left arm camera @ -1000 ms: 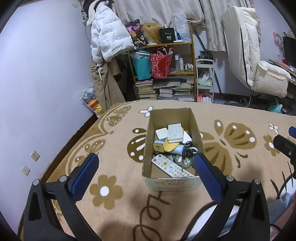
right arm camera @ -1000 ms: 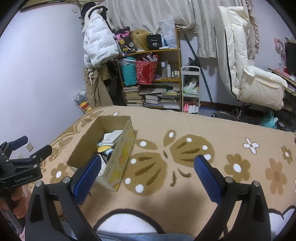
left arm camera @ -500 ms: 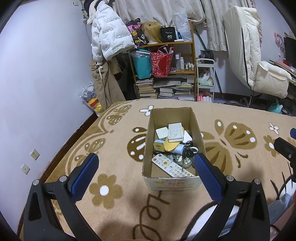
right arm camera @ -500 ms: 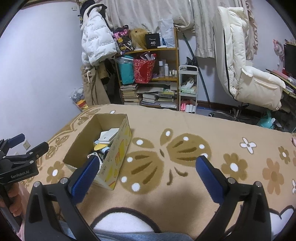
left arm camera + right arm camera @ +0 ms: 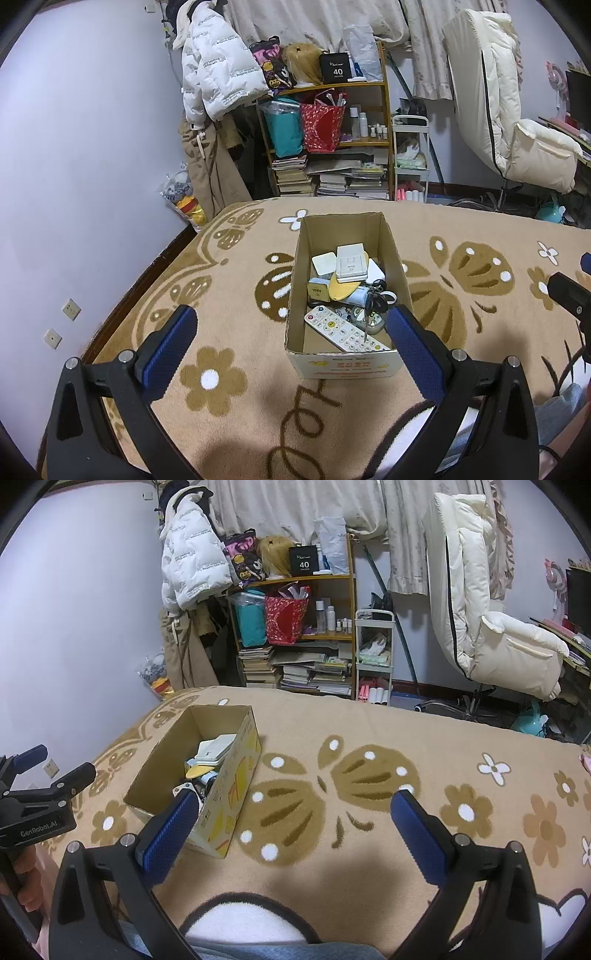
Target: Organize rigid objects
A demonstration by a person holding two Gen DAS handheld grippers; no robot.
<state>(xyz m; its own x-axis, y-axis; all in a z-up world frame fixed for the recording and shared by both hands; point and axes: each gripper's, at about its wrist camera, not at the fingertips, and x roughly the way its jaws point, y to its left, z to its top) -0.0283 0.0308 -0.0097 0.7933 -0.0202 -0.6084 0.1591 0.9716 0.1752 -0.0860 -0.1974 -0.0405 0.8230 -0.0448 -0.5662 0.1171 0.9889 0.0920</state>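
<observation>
An open cardboard box [image 5: 347, 363] sits on a tan patterned blanket; it also shows in the right wrist view [image 5: 236, 775]. Inside lie a white remote control [image 5: 343, 330], a white switch plate [image 5: 351, 261], a yellow oval piece [image 5: 341, 290], keys [image 5: 375, 301] and other small items. My left gripper [image 5: 291, 323] is open and empty, just in front of the box. My right gripper [image 5: 295, 806] is open and empty, above the blanket to the right of the box.
The blanket [image 5: 369, 768] covers a bed. Behind it stand a cluttered wooden shelf [image 5: 332, 140], a white trolley [image 5: 410, 158], hanging coats [image 5: 210, 81] and a cream chair [image 5: 517, 129]. The left wall [image 5: 74, 147] is close.
Both grippers have drifted slightly; the right wrist view has shifted so the box sits a little further right. Nothing was picked up or let go.
</observation>
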